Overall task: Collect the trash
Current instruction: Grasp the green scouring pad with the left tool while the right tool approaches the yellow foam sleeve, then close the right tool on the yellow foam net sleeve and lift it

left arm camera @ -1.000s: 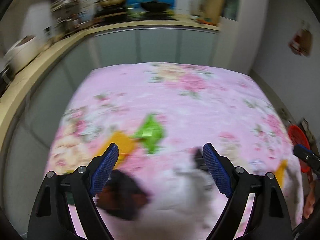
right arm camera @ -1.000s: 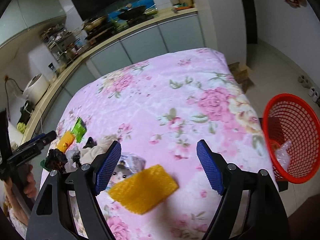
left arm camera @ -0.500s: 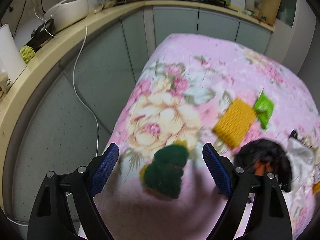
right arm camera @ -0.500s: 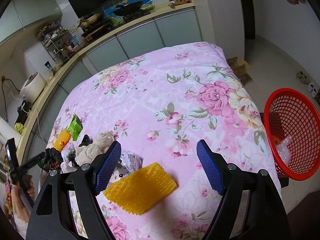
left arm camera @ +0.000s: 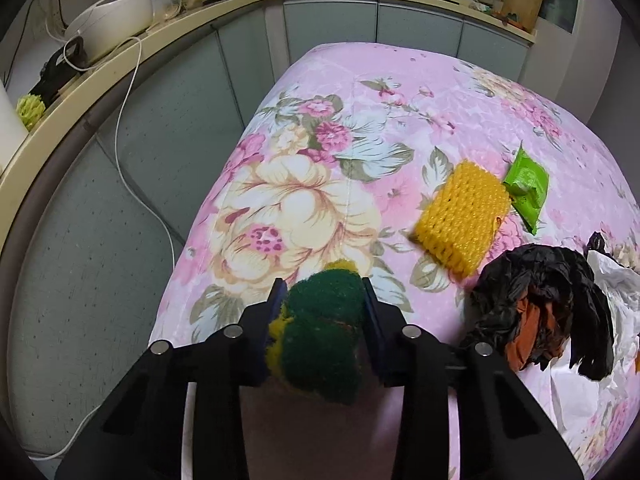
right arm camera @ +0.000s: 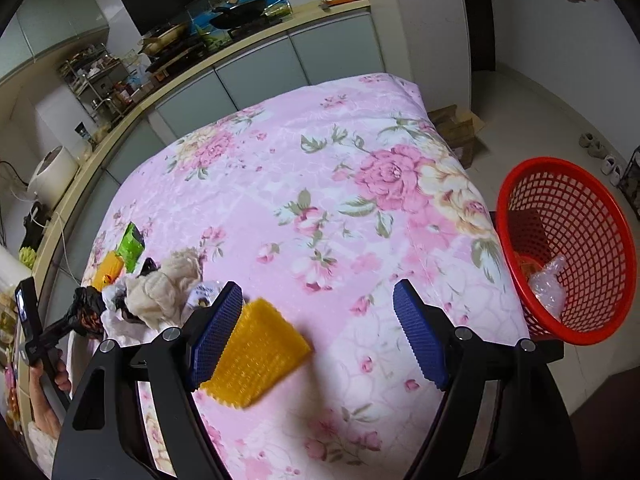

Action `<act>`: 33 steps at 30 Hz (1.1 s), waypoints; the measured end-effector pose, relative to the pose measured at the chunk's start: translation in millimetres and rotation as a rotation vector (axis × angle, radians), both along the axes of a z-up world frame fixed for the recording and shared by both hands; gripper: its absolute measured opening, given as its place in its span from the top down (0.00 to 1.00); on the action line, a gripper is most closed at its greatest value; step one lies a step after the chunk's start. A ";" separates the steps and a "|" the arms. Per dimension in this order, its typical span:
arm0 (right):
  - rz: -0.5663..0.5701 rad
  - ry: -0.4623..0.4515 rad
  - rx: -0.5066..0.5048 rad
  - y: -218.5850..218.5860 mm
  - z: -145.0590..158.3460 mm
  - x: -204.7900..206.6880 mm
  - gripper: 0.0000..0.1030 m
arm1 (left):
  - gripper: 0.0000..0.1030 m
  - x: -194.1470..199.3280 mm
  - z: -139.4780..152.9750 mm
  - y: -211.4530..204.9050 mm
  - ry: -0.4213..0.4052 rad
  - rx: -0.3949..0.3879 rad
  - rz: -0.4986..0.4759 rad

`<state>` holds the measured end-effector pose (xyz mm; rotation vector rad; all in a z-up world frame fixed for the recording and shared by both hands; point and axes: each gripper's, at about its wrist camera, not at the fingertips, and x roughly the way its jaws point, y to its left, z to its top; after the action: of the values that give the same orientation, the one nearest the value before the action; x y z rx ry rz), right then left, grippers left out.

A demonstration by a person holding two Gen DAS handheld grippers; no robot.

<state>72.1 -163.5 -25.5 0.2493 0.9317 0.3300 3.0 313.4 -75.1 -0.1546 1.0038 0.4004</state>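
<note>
My left gripper is shut on a dark green and yellow scouring sponge at the near left corner of the pink floral table. Beside it lie a yellow mesh pad, a green packet, a crumpled black bag and white paper. My right gripper is open over the table's near edge, with another yellow mesh pad just inside its left finger. The red mesh basket stands off the table's right edge with clear plastic inside.
A cream rag and a printed wrapper lie in the trash pile at the left. A kitchen counter with a rice cooker and a hanging white cable curves round the table's left and far sides.
My left gripper swung left to the table corner and closed on the green sponge. My right gripper came lower and nearer to the yellow pad, still open.
</note>
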 end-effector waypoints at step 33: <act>0.239 0.097 -0.016 55.6 -38.3 -19.7 0.22 | 0.69 -12.4 73.3 -32.4 -0.187 0.013 -0.019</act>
<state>52.4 -108.0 -63.8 0.1400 1.0624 0.5346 -9.5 281.0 -1.7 -0.1674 0.8175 0.3678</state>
